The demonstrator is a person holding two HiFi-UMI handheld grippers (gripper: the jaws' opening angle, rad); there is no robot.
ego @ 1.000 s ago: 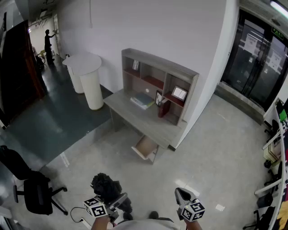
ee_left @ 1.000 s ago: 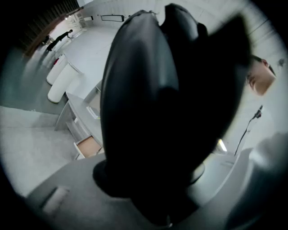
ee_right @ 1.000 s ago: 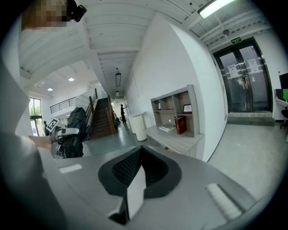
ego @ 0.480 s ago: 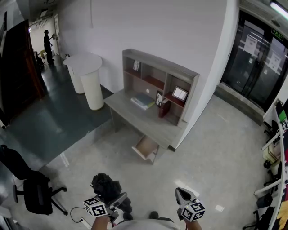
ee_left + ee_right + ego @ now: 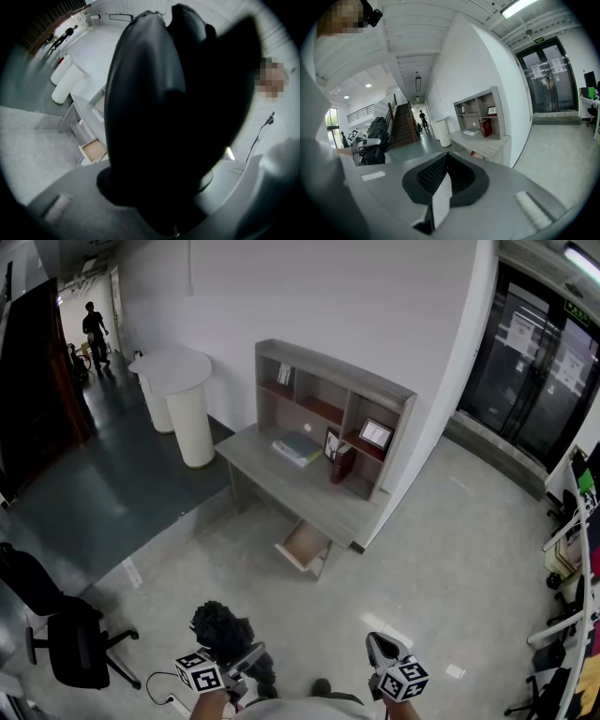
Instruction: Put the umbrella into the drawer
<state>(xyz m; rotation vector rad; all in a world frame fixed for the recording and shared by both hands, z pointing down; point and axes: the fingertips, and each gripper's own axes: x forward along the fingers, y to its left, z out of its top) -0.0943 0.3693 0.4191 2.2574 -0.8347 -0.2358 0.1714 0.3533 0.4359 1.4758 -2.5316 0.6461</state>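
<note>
A black folded umbrella point(image 5: 221, 628) is clamped in my left gripper point(image 5: 246, 658), low at the left of the head view. Up close in the left gripper view, the umbrella point(image 5: 173, 108) fills most of the picture between the jaws. My right gripper point(image 5: 382, 649) hangs at the lower right, shut and empty; in its own view the gripper point(image 5: 446, 157) has its jaws meeting at the tip. The drawer point(image 5: 305, 547) stands pulled open under the grey desk point(image 5: 267, 474), well ahead of both grippers. The drawer point(image 5: 93, 150) also shows light brown inside in the left gripper view.
A shelf unit with books and a red book point(image 5: 339, 465) stands on the desk against the white wall. Two white round stands point(image 5: 183, 399) are left of it. A black office chair point(image 5: 66, 634) sits at my left, and glass doors point(image 5: 534, 362) at the right. A person point(image 5: 92, 324) stands far off.
Both grippers and the umbrella stay where they were. Only the distant person in the corridor has shifted position.
</note>
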